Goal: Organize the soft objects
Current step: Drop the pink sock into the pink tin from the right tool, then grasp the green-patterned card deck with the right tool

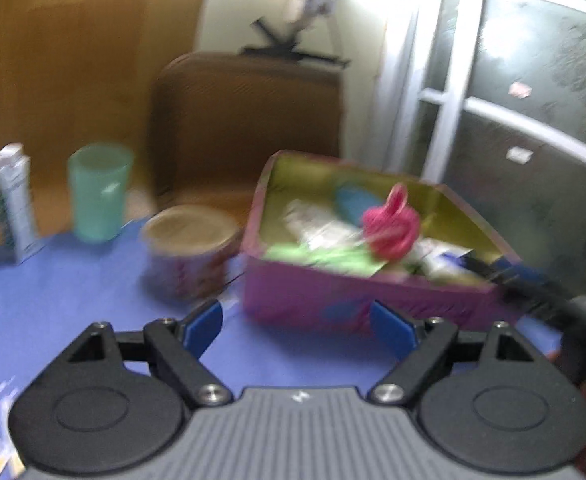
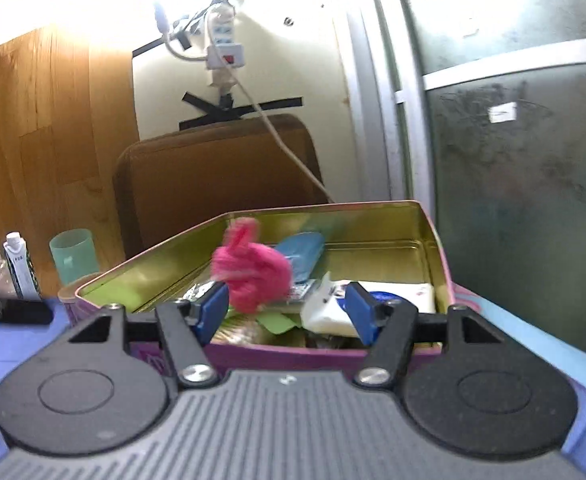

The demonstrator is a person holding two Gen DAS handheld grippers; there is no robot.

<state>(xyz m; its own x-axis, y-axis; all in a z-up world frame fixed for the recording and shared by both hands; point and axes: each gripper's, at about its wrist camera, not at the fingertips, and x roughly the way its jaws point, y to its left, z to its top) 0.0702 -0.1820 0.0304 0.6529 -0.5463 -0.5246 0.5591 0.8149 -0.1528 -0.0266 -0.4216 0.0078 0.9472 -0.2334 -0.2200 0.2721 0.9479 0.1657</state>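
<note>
An open pink tin box (image 1: 349, 304) with a gold inside stands on the blue tablecloth (image 1: 93, 312). A fluffy pink pom-pom (image 1: 391, 228), blurred, is above the things lying in the box. My left gripper (image 1: 298, 330) stands open and empty just in front of the box's near wall. At the near rim of the box (image 2: 433, 232), my right gripper (image 2: 289, 312) is open. The pom-pom (image 2: 253, 276) is just beyond its left pad and the pads do not press on it. A blue object (image 2: 301, 254), a white packet (image 2: 329, 308) and a green sheet (image 2: 277, 322) lie inside.
Left of the box stand a round tin with a gold lid (image 1: 189, 248), a teal cup (image 1: 99, 192) and a small carton (image 1: 13, 208). A brown chair back (image 1: 245, 120) rises behind the table. A frosted glass door (image 1: 533, 120) is on the right.
</note>
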